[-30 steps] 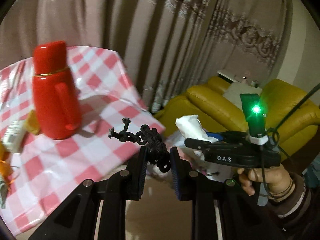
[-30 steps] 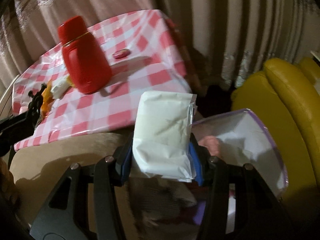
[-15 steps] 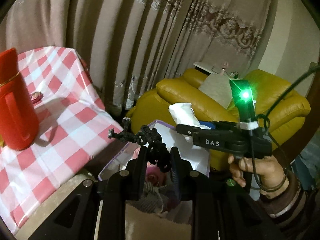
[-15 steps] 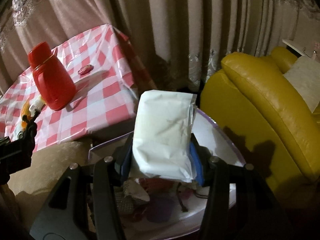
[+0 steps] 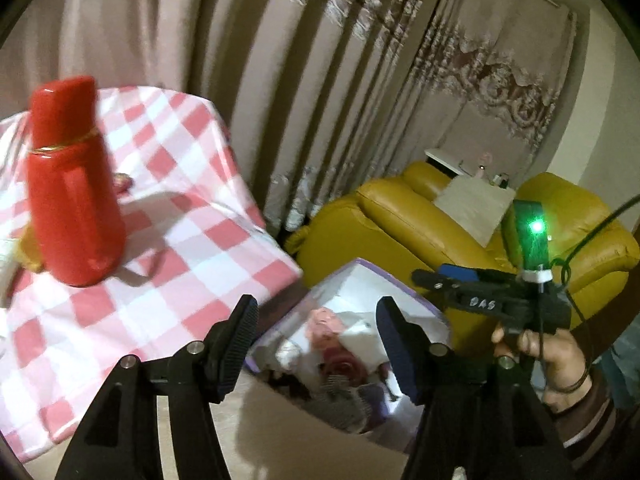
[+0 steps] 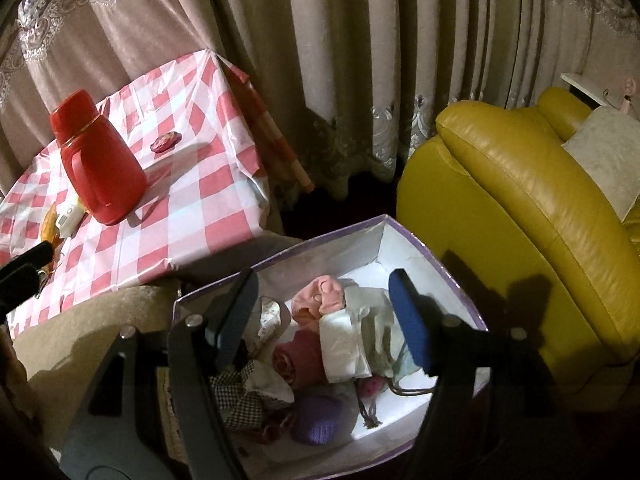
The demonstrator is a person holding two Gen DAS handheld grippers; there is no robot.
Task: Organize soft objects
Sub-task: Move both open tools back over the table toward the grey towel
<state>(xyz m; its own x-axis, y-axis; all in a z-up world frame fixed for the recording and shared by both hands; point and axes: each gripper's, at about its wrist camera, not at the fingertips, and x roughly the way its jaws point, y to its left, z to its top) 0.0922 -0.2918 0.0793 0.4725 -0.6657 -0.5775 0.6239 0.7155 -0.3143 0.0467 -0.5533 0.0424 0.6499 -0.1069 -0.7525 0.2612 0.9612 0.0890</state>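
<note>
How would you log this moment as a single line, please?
left gripper: opening, empty | right gripper: opening, empty | white packet: in box among soft items | red flask: on checked table

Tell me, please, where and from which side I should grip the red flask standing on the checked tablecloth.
Probably the red flask is best gripped at its narrower cap and neck, coming from above: it stands upright and its body looks too wide. Its side handle, facing the table's near edge, is another option.
</note>
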